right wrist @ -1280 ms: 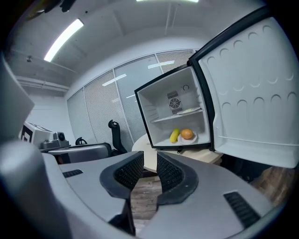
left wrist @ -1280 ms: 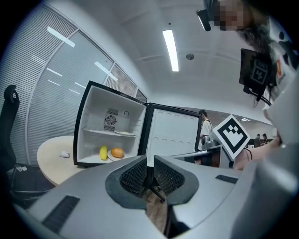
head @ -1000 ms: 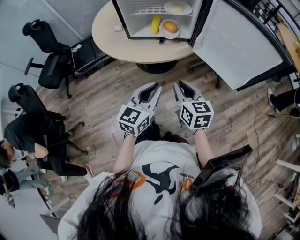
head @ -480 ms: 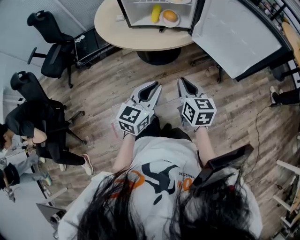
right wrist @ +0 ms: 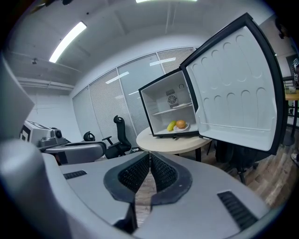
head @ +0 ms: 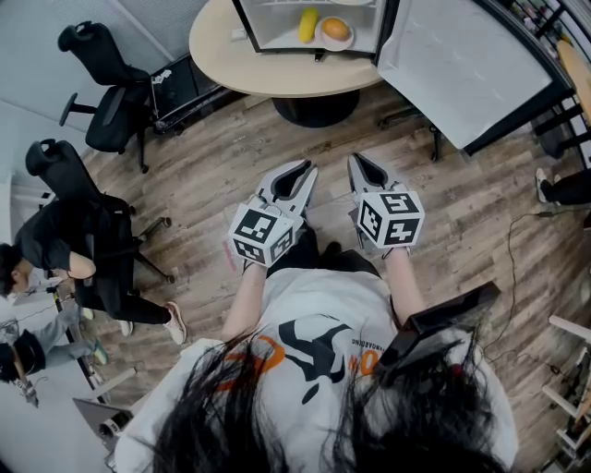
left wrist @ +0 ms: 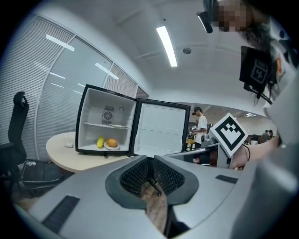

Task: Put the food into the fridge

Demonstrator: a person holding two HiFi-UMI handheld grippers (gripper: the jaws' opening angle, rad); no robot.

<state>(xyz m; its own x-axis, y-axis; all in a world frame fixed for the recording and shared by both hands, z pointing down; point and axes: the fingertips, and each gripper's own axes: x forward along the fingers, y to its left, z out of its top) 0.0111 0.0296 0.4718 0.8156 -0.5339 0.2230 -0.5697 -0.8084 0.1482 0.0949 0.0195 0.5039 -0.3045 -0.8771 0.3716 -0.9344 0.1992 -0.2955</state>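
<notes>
A small black fridge [head: 309, 23] stands open on a round table [head: 249, 69] at the top of the head view. On its bottom shelf lie a yellow fruit [head: 307, 25] and an orange on a plate [head: 335, 30]; both also show in the left gripper view, yellow fruit [left wrist: 100, 142] and orange [left wrist: 111, 142]. My left gripper [head: 303, 172] is held low in front of my body, shut and empty, far from the fridge. Beside it, my right gripper [head: 355, 164] is closing the last bit; its jaws meet with nothing between them.
The fridge door [head: 462, 69] swings wide to the right over the wooden floor. Two black office chairs [head: 102, 65] [head: 69, 199] stand at the left, with a seated person [head: 55, 263] beside them. A cable [head: 517, 268] trails on the floor at the right.
The table and fridge have slid toward the top of the head view. Both grippers stay side by side before my body; the right one's small gap has shut.
</notes>
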